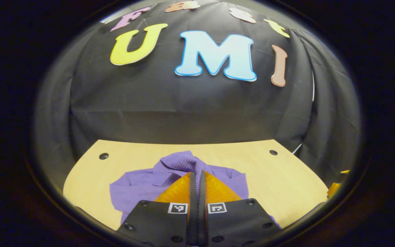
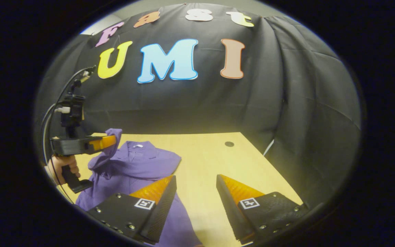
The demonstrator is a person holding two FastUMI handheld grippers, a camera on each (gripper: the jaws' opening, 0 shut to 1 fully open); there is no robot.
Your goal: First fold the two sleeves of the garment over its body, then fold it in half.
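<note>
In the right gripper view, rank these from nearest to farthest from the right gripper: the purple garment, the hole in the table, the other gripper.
1. Purple garment: lies under the right gripper's left finger.
2. Hole in the table: ahead, slightly right.
3. Left gripper: far left, raised, holding a lifted sleeve.
Two and three are close; that order is a judgement.

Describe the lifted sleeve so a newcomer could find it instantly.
Start at the pale wooden table before the black cloth wall. A purple garment lies across it. The sleeve is the strip raised off its far side, pinched in the left claw, while the rest lies flat.
</note>
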